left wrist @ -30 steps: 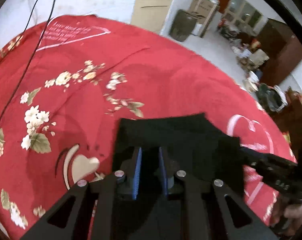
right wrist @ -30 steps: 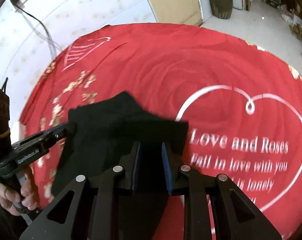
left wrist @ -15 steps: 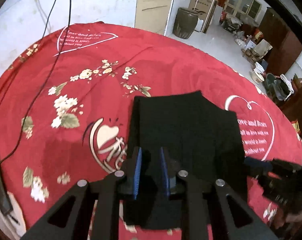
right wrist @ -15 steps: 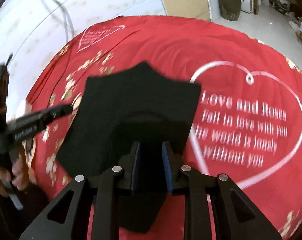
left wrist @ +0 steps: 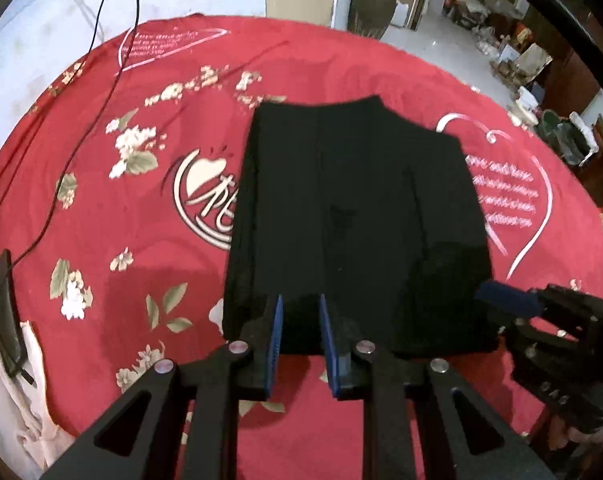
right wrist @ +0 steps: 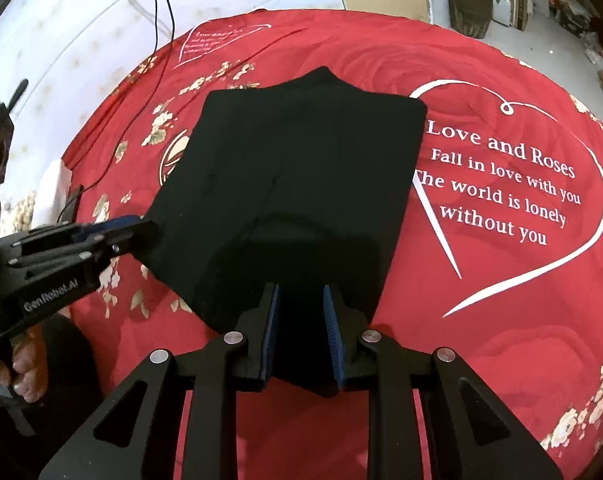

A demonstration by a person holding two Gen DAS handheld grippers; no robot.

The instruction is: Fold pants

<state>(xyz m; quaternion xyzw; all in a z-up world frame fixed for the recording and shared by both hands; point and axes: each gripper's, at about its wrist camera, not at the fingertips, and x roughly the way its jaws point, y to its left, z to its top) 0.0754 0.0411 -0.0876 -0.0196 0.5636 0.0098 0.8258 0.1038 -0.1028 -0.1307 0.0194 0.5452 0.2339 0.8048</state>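
Note:
The black pants (left wrist: pixel 353 216) lie folded as a flat rectangle on the red rose-print cloth (left wrist: pixel 101 240); they also show in the right wrist view (right wrist: pixel 293 184). My left gripper (left wrist: pixel 300 320) is shut on the pants' near left edge, the cloth between its blue pads (left wrist: pixel 276 336). My right gripper (right wrist: pixel 299 320) is shut on the near right edge, black cloth between its pads (right wrist: pixel 331 332). Each gripper shows from the side in the other's view, the right one (left wrist: pixel 509 300) and the left one (right wrist: pixel 113 232).
A black cable (left wrist: pixel 81 80) runs across the cloth's far left. A dark flat device (left wrist: pixel 3 300) and white fabric (left wrist: pixel 21 380) lie at the left edge. A white heart with lettering (right wrist: pixel 501 184) is printed right of the pants. A large jar (left wrist: pixel 369 8) stands on the floor beyond.
Both grippers have drawn back toward the near side with the pants' edge, and the pants now lie spread out flatter and longer on the cloth.

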